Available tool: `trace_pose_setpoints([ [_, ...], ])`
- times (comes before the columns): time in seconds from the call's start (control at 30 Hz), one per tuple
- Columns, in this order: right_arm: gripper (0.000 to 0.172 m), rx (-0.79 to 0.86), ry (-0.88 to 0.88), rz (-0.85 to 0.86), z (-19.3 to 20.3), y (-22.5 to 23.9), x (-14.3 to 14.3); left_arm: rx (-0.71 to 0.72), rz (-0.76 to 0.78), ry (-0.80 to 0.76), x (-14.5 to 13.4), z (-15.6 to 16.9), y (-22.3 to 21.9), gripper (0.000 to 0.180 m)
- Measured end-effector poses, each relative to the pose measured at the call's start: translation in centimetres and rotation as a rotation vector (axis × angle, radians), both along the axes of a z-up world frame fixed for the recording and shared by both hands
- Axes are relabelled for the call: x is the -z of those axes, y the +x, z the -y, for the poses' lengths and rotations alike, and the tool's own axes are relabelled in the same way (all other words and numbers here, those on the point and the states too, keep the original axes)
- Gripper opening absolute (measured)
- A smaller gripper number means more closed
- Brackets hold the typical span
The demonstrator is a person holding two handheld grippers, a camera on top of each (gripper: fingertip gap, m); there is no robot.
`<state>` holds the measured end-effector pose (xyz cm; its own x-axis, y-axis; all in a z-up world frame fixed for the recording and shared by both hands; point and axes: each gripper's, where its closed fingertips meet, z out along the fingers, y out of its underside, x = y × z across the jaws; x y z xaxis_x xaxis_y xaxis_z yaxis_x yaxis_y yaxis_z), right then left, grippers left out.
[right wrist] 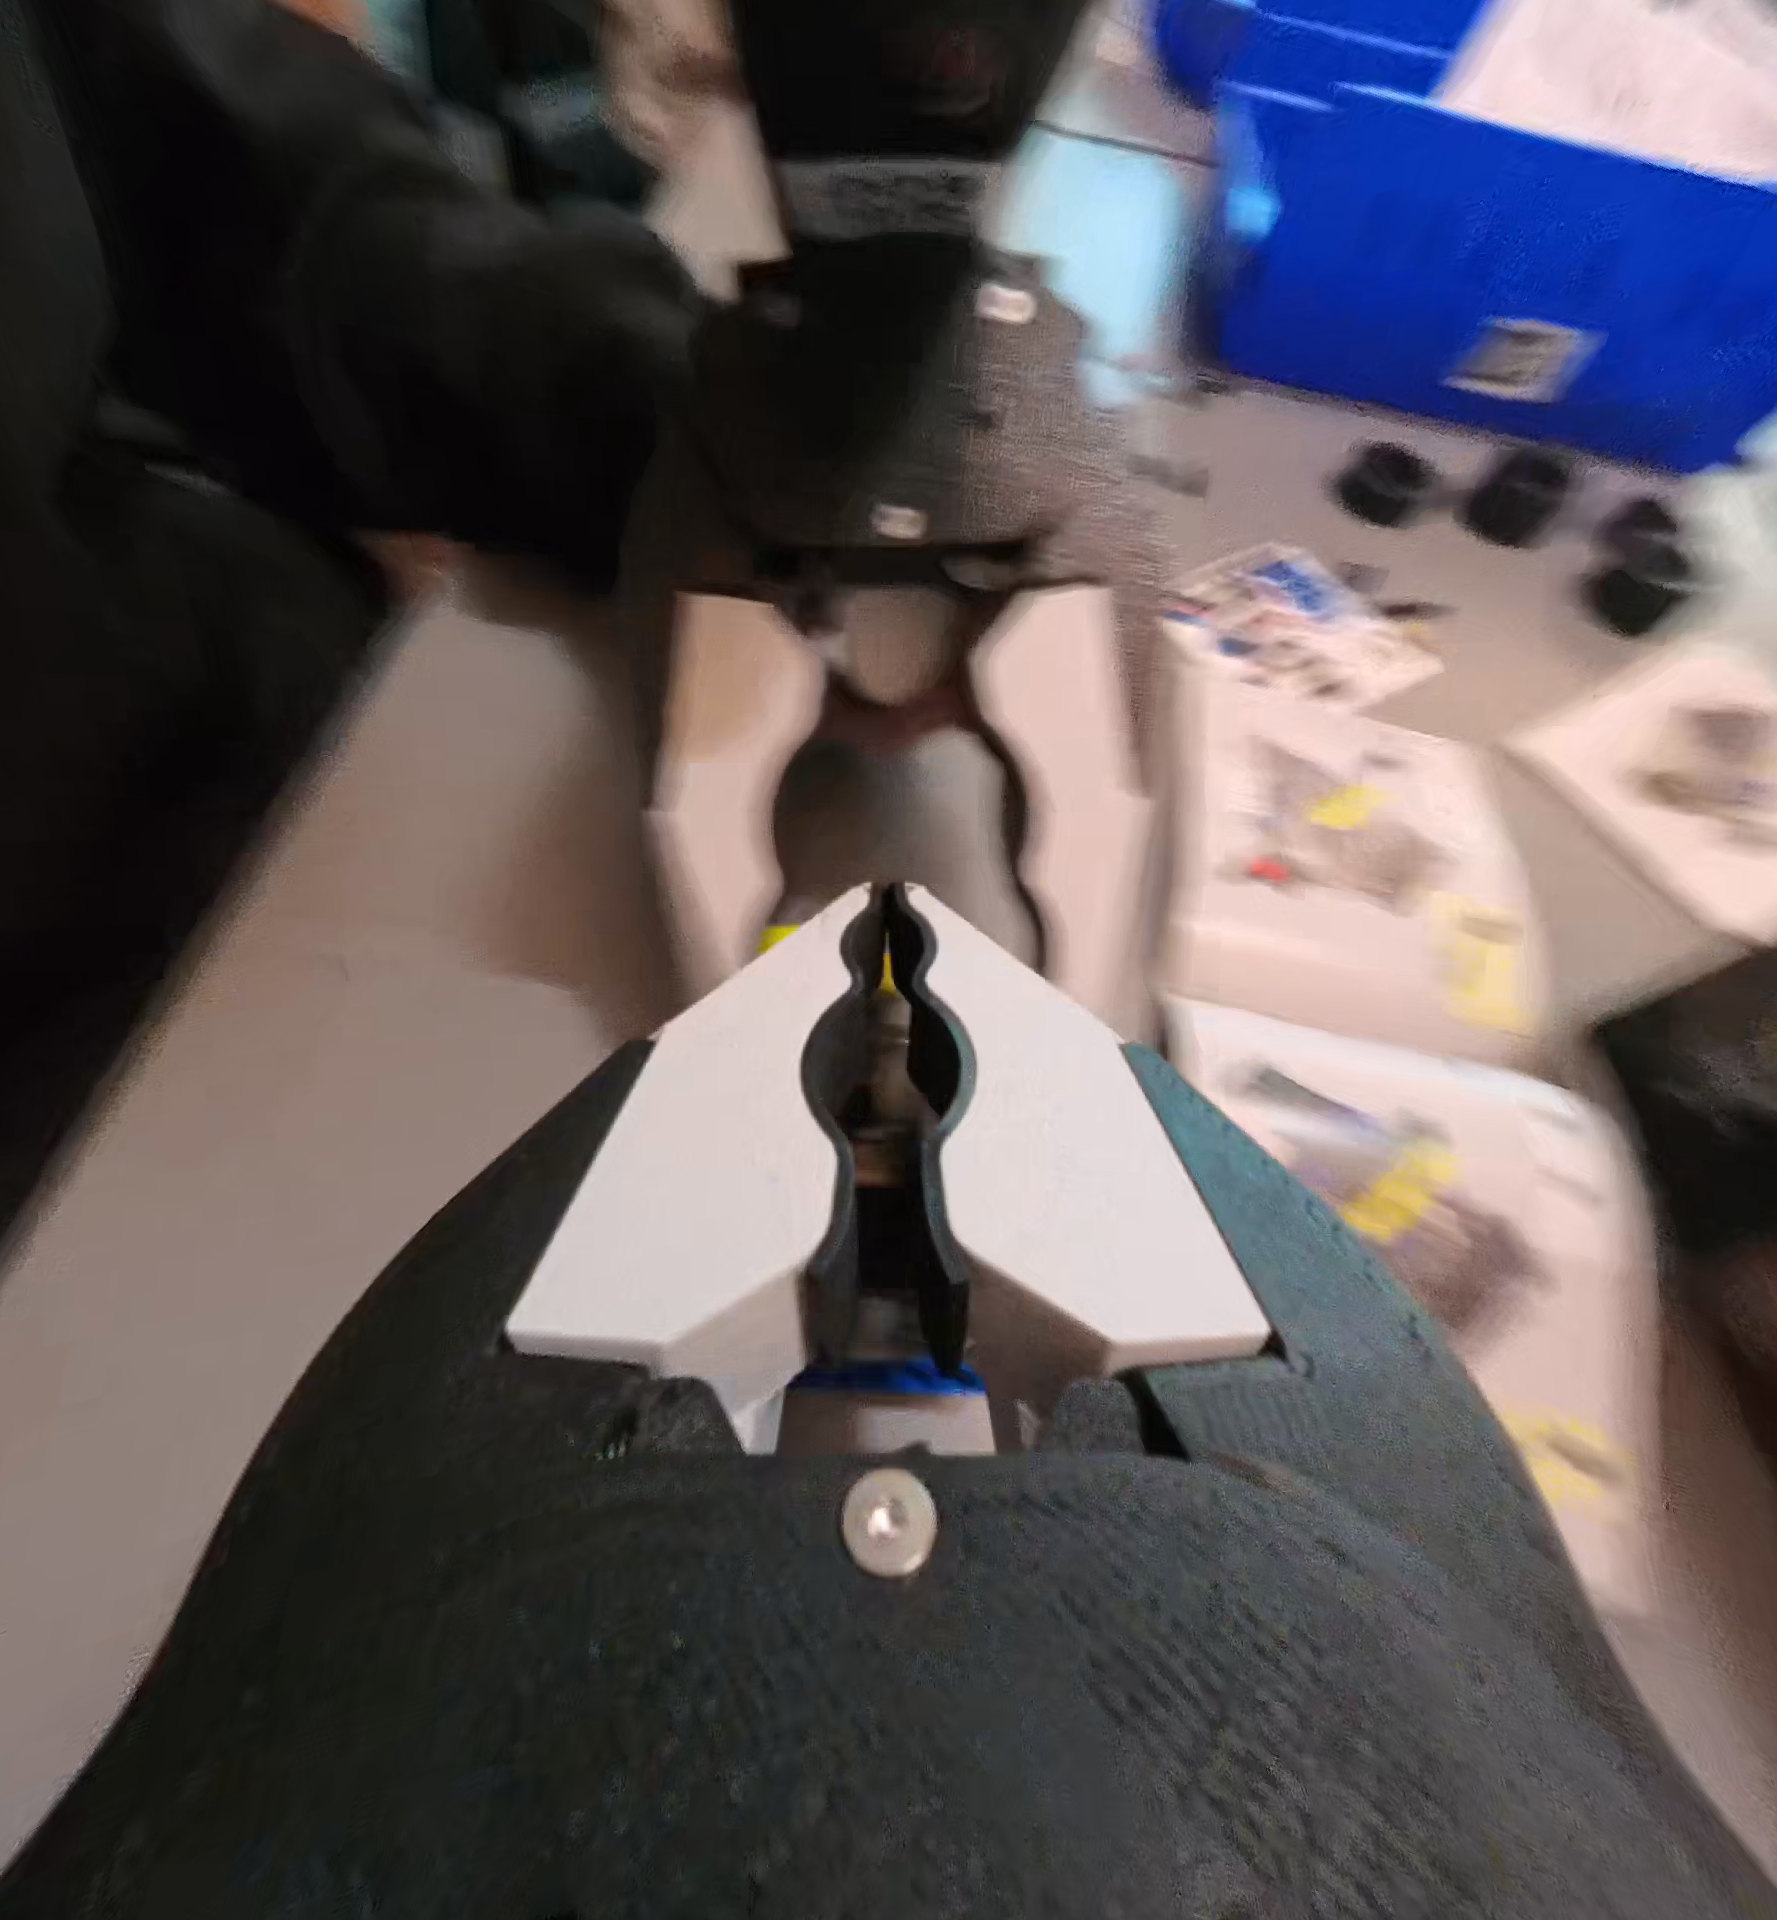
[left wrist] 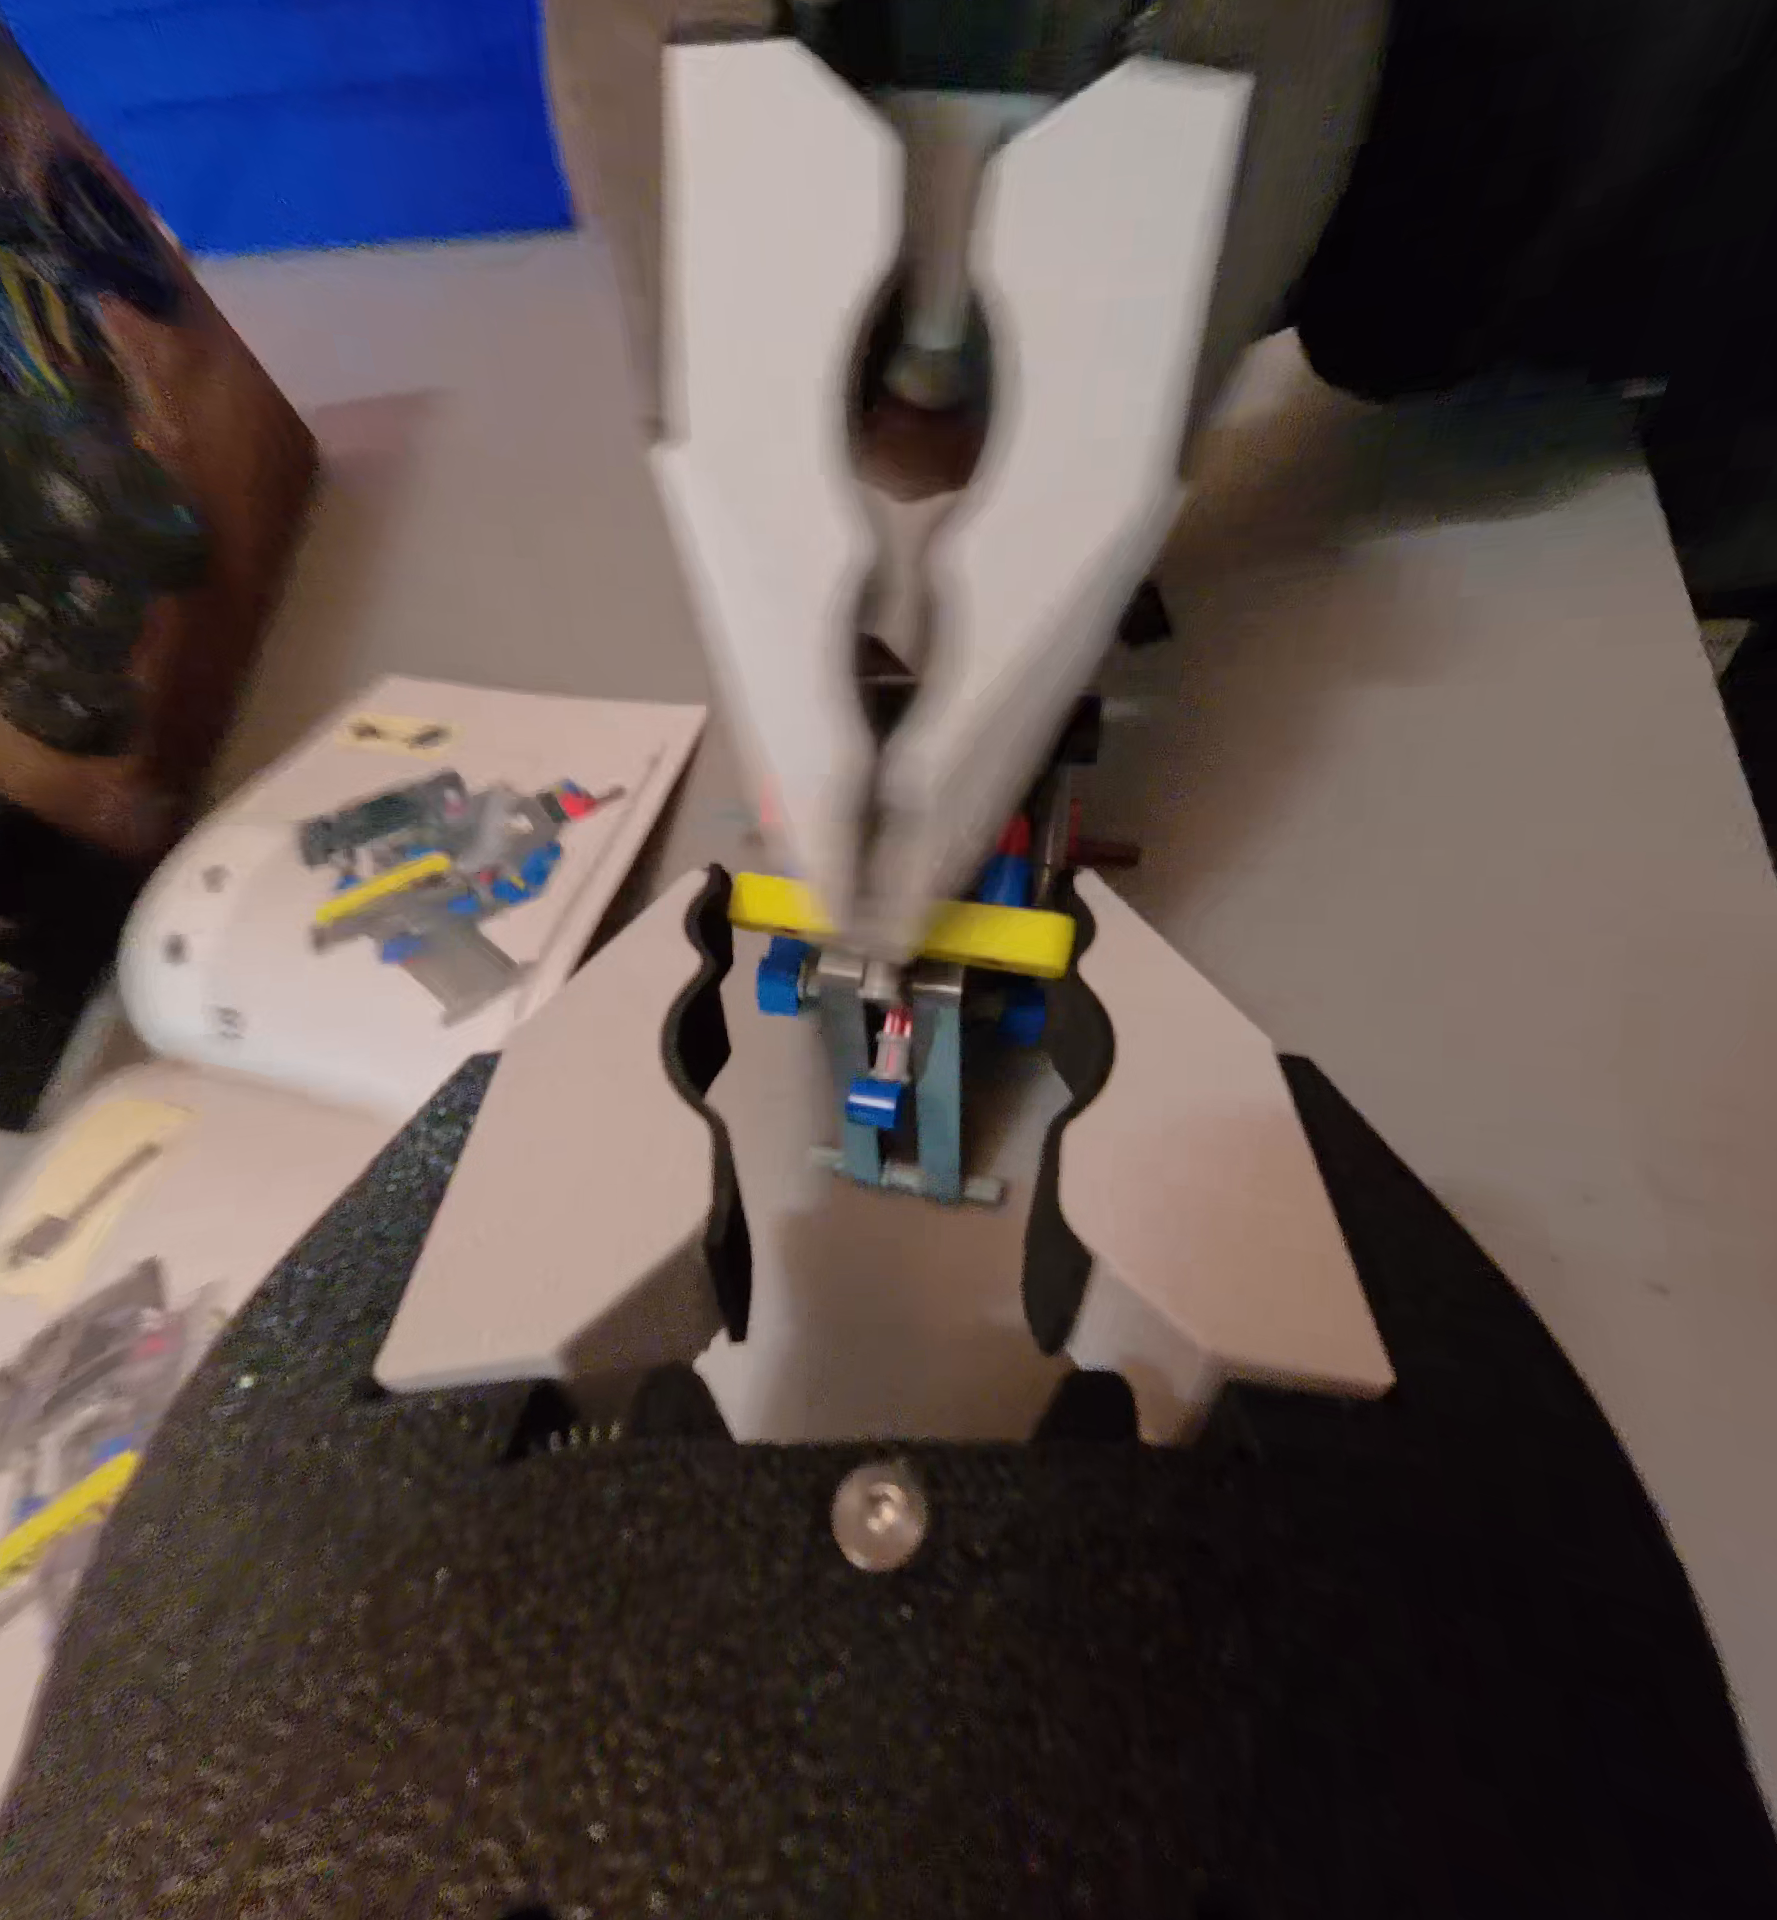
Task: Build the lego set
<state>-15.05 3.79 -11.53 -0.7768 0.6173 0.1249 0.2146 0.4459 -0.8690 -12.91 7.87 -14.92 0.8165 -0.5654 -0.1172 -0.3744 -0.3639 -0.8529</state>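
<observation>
My left gripper [left wrist: 894, 894] is shut on a small brick-built assembly [left wrist: 941, 1081] of grey, blue and red parts. Its black pads press on both ends of the assembly's yellow beam [left wrist: 1009, 930], just above the light table [left wrist: 1435, 831]. My right gripper [left wrist: 868, 925] comes in from the far side. Its white fingers are shut, and their tips rest on the middle of the yellow beam, by a grey part. In the right wrist view the right gripper [right wrist: 889, 891] has its tips together, with nothing visible between them. The left gripper's fingers [right wrist: 1081, 790] stand spread behind it. A sliver of the yellow beam [right wrist: 775, 940] shows there.
Open instruction pages [left wrist: 468, 862] lie on the table to the left. A printed dark box [left wrist: 63, 468] stands at far left, with a blue bin [right wrist: 1538, 270] behind. Black wheels [right wrist: 1507, 499] lie near the bin. A person's dark sleeve [right wrist: 292, 312] holds the left gripper. Tip to tip, the grippers are about 5 cm apart.
</observation>
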Motion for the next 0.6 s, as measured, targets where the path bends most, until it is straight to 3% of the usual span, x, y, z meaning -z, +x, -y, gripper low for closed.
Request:
trace_pose_setpoints([
  [0.07,0.0,0.194,0.167,-0.136,-4.0,-1.8,-0.8,-0.029,-0.024,0.033,-0.5,-0.1,-0.9,0.06],
  [0.1,0.005,0.19,0.122,-0.121,-4.2,-1.0,-1.5,-0.052,-0.008,0.032,-0.5,-0.1,-1.5,0.06],
  [0.13,0.025,0.158,0.082,-0.091,-3.9,0.1,-2.1,-0.058,0.02,0.029,-0.4,0.0,-1.8,0.06],
  [0.23,0.037,0.204,0.036,-0.102,-4.6,1.9,-3.4,-0.065,0.056,0.045,-0.9,-0.2,-1.9,0.061],
  [0.3,0.055,0.215,-0.027,-0.012,-4.3,2.3,-2.4,-0.038,0.075,0.046,-1.0,-0.1,-1.5,0.061],
  [0.43,0.082,0.246,0.013,0.067,-4.8,1.3,1.1,-0.001,0.074,0.03,-0.5,0.2,-0.9,0.062],
  [0.6,0.068,0.118,-0.036,0.12,-3.2,0.9,1.4,0.032,0.057,0.048,-0.6,0.6,-1.2,0.064],
])
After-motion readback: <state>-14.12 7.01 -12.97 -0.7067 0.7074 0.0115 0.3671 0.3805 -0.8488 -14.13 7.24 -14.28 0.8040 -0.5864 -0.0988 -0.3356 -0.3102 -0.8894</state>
